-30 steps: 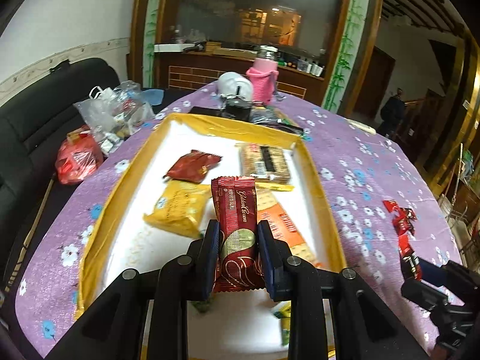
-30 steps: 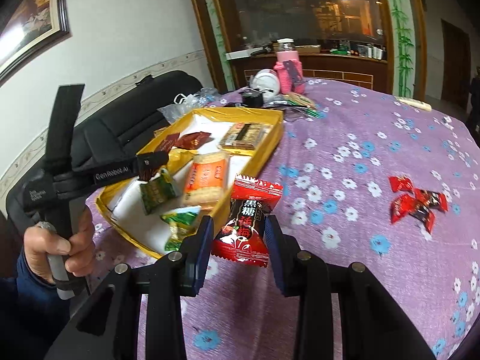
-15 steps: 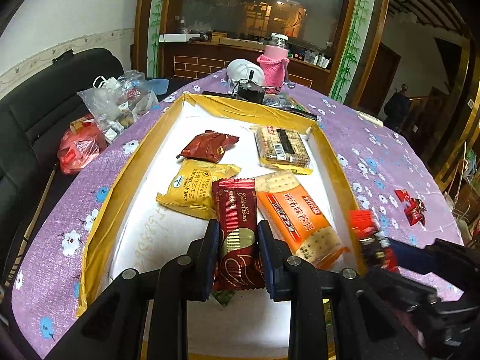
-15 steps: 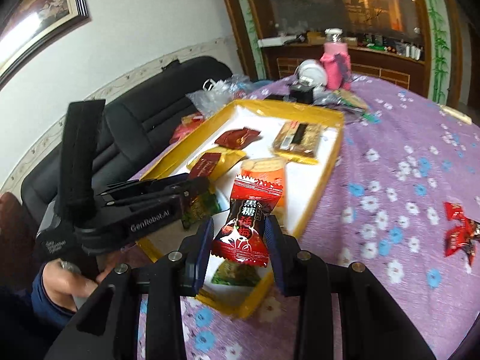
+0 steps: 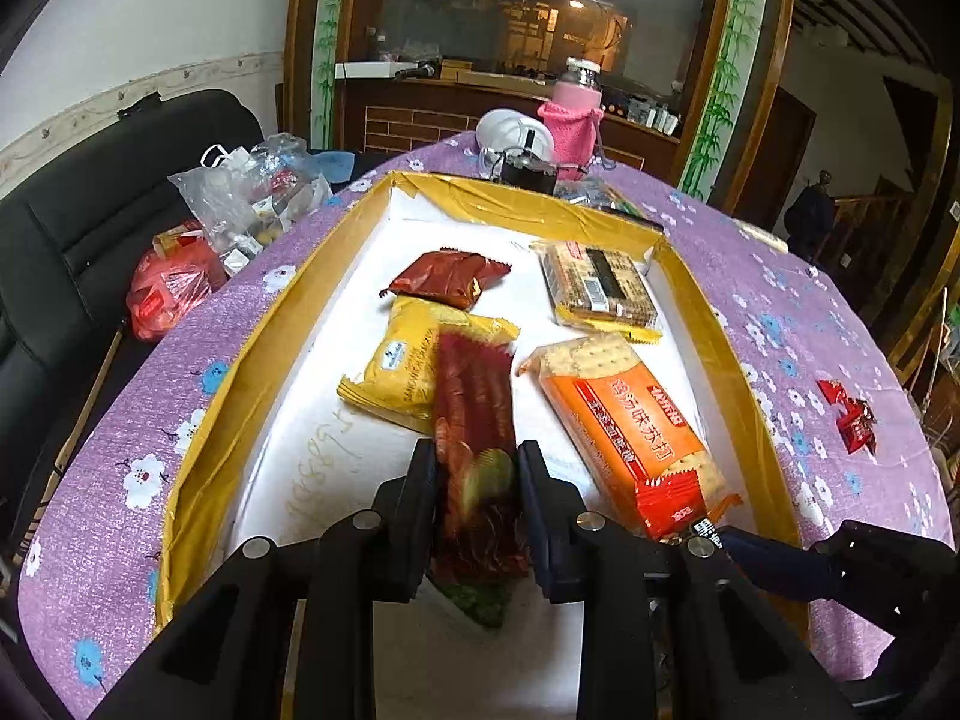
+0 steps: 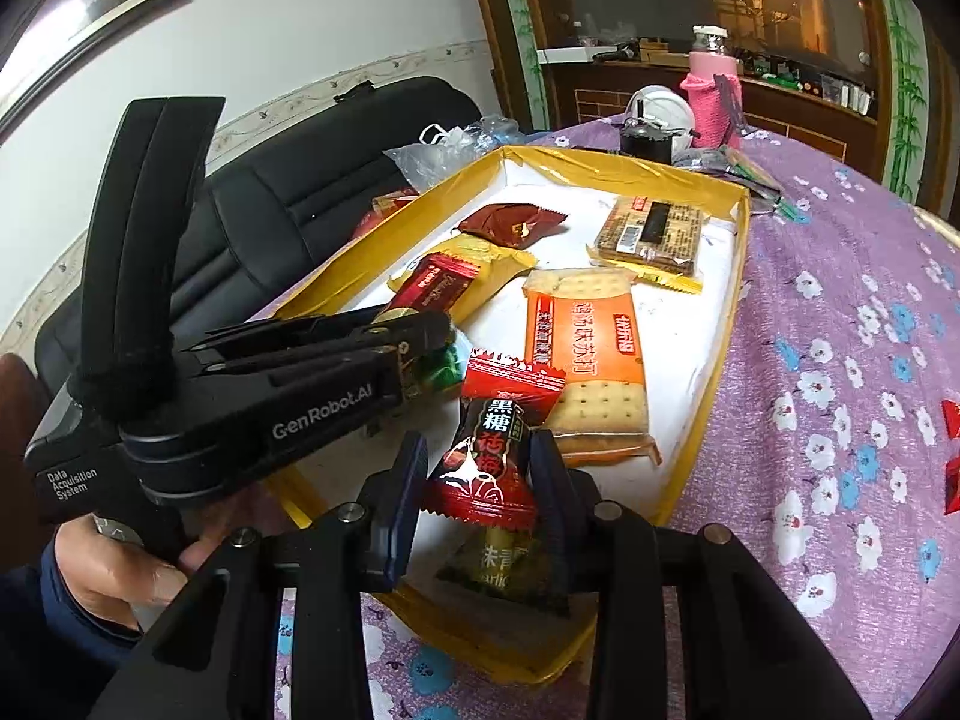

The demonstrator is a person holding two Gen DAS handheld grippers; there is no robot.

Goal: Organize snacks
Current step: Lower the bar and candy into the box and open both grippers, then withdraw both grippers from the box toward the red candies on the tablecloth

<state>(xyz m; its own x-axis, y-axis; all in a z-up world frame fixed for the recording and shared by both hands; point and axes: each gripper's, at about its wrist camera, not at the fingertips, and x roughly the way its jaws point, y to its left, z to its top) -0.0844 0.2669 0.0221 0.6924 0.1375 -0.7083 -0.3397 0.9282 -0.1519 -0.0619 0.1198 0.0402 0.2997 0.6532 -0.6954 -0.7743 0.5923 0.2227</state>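
My left gripper [image 5: 474, 480] is shut on a dark red snack packet [image 5: 474, 420] and holds it low inside the yellow-rimmed box [image 5: 240, 360], over a yellow packet [image 5: 408, 360]. In the right wrist view the left gripper [image 6: 420, 330] reaches into the box [image 6: 714, 360] from the left. My right gripper [image 6: 477, 468] is shut on a red candy packet [image 6: 492, 450] over the box's near corner, above a green packet [image 6: 510, 570]. Orange crackers [image 5: 630, 426], a brown packet [image 5: 450, 276] and a biscuit pack [image 5: 600, 288] lie in the box.
The box sits on a purple flowered tablecloth [image 5: 810, 330]. Loose red candies [image 5: 852, 420] lie on the cloth to the right. Plastic bags [image 5: 252, 192] sit at the left edge by a black sofa [image 5: 72, 240]. A pink bottle [image 5: 576, 114] and white helmet [image 5: 510, 132] stand behind the box.
Both grippers moved forward and lower into the box with their packets. The right gripper came over the box's near corner from the cloth.
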